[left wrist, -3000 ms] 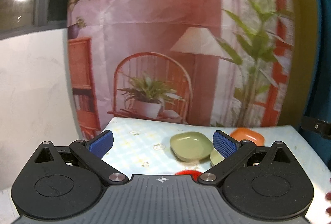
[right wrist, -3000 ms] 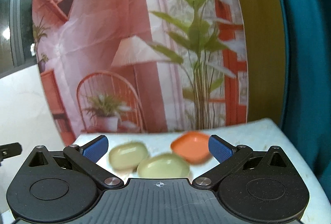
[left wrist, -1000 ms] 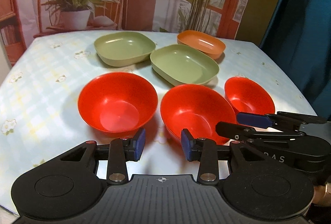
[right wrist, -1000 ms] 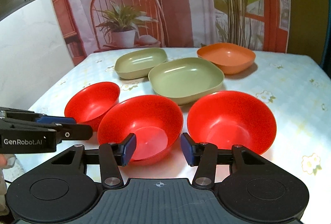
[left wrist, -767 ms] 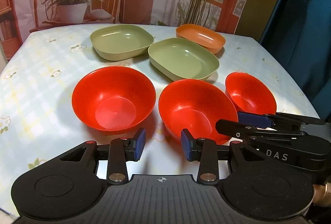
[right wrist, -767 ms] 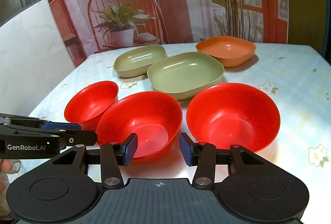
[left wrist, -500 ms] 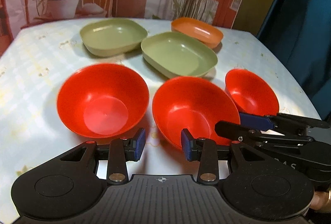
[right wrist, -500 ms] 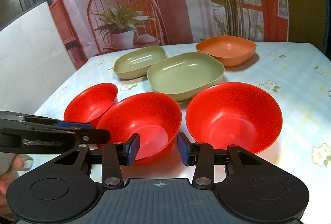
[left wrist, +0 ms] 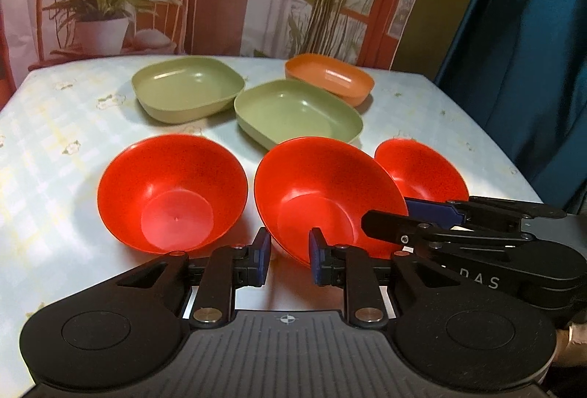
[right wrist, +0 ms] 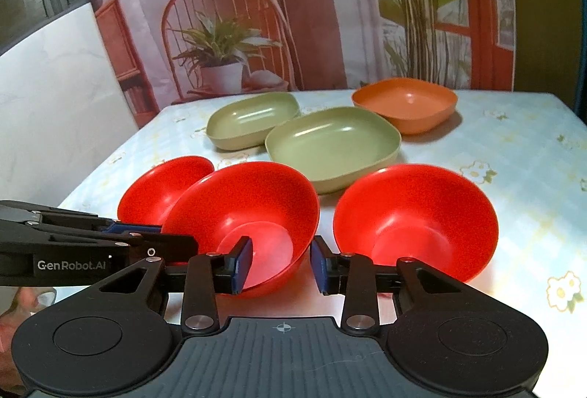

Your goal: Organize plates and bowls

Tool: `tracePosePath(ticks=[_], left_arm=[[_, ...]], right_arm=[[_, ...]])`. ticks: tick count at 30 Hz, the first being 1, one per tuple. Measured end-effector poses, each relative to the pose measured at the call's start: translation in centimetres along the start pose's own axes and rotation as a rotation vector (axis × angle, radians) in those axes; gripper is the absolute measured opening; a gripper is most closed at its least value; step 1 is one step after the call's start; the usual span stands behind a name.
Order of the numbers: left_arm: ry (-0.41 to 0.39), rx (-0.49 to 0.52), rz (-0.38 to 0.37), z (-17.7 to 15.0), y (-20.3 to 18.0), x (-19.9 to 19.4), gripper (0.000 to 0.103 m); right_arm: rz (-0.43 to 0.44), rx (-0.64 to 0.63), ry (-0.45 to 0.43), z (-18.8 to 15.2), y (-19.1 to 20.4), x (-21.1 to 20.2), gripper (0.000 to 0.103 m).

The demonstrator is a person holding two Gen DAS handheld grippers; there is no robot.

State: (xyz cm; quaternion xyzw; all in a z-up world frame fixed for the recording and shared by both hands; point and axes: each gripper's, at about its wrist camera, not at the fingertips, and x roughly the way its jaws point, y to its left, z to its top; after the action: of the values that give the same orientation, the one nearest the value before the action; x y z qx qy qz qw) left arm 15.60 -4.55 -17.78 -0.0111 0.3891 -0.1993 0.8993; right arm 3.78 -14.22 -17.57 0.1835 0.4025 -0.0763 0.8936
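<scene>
- Flowery table cloth (left wrist: 55, 126) holds all the dishes, spread out, none stacked yet.
- Both tools have just been closing their jaws. Left gripper (left wrist: 290, 260) and right gripper (right wrist: 280, 267) each show a small gap at the near edge of the middle red bowl (left wrist: 323, 185), not squeezing it.
- I think that bowl gets picked first.
- Count: three red bowls, two green plates (left wrist: 187, 89), one orange plate (left wrist: 330, 76).

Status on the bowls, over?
Left gripper, right gripper: jaws just closing astride middle red bowl rim, not yet gripping. Nothing in the way.
</scene>
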Motion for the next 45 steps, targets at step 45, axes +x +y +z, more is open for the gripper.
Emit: tracePosePath(ticks=[45], left_arm=[[-0.107, -0.263, 0.114, 0.0, 8.4, -3.4, 0.024]], right_arm=[[0.112, -0.223, 0.017, 5.8, 9.1, 6.9, 0.034]])
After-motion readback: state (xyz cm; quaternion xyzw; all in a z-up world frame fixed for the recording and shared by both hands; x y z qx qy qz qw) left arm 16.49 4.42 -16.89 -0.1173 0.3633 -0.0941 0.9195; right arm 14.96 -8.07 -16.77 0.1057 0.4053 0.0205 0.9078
